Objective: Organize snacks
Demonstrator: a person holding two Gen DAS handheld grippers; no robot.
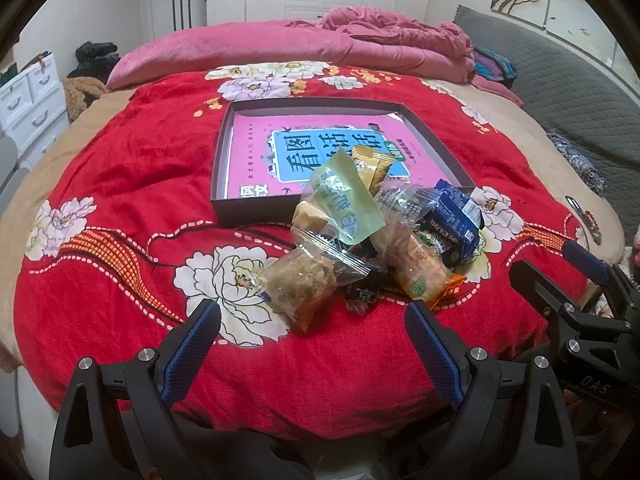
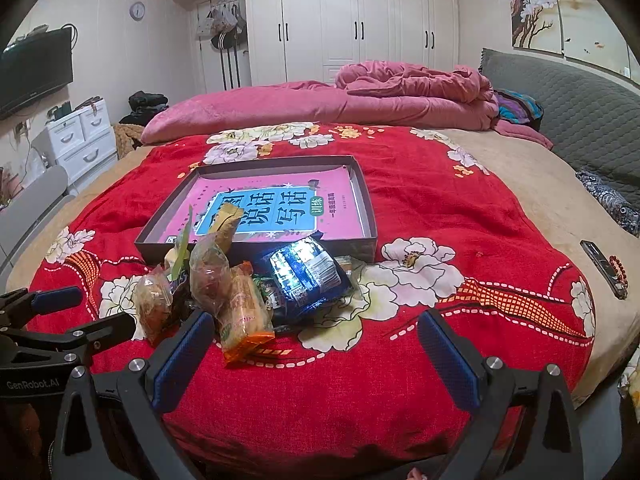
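Your left gripper (image 1: 312, 324) is held low over the near edge of the red blanket (image 1: 120, 184), level and pointing at the snack pile (image 1: 372, 240). Its jaws stand wide apart with nothing between them; the near end of the clear-wrapped cake (image 1: 300, 284) lies just beyond the gap between the fingertips.

Your right gripper (image 2: 316, 336) is held at like height, just to the right of the pile. It is also spread wide and empty. Its left finger (image 2: 188, 344) sits just beside the orange-ended packet (image 2: 244, 316); whether they touch cannot be told. Its right finger is over bare blanket, well apart from the pile.

The snack pile lies heaped on the blanket, against the near wall of the shallow box (image 1: 218, 168). The blue packet (image 2: 304, 272) is at the right of the pile. The green packet (image 1: 348, 200) and a tan packet (image 1: 374, 168) stand up at the back of the pile, across the box's near wall.

Inside the box, beyond the pile, a pink book (image 1: 256, 140) lies flat. No snack can be seen lying fully inside the box.

Both grippers are side by side, apart from one another.
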